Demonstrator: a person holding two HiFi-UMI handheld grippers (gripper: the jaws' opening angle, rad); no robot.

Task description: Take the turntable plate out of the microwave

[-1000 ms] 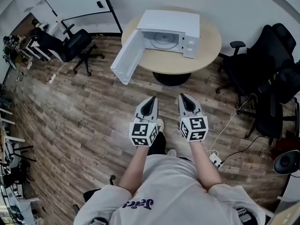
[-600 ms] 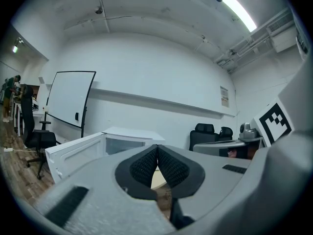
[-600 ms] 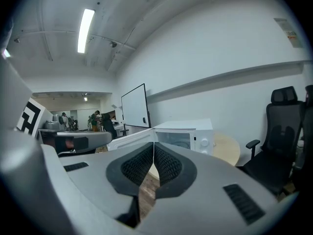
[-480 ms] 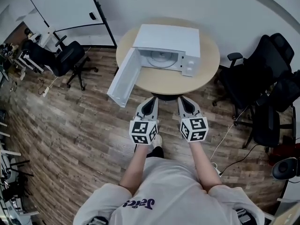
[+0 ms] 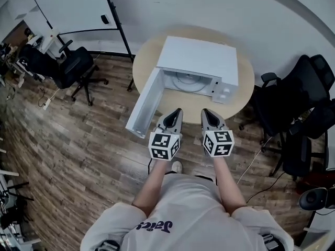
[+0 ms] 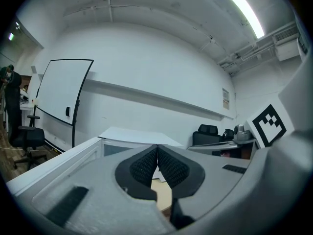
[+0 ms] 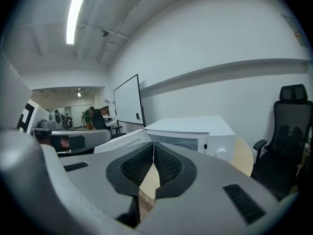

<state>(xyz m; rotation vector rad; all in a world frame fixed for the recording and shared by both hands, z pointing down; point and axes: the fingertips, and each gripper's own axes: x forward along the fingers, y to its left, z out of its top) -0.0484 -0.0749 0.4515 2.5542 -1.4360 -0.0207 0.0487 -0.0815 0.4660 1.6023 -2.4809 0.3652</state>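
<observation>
A white microwave (image 5: 201, 60) stands on a round wooden table (image 5: 245, 93), and its door (image 5: 145, 104) is swung wide open to the left. Inside the cavity lies the pale round turntable plate (image 5: 188, 81). My left gripper (image 5: 176, 112) and right gripper (image 5: 206, 112) are held side by side at the table's near edge, just short of the open cavity, both shut and empty. In the left gripper view the closed left gripper (image 6: 157, 149) points at the door (image 6: 54, 160) and the microwave top (image 6: 134, 133). In the right gripper view the right gripper (image 7: 153, 146) faces the microwave (image 7: 195, 130).
Black office chairs stand left (image 5: 73, 61) and right (image 5: 309, 90) of the table. A whiteboard (image 5: 78, 7) leans by the back wall. The open door juts out past the table's left edge. A cable (image 5: 251, 163) runs over the wooden floor at the right.
The person has walked up to the table. The microwave now lies closer in the head view, and both shut grippers have come from over the floor to the table's near edge.
</observation>
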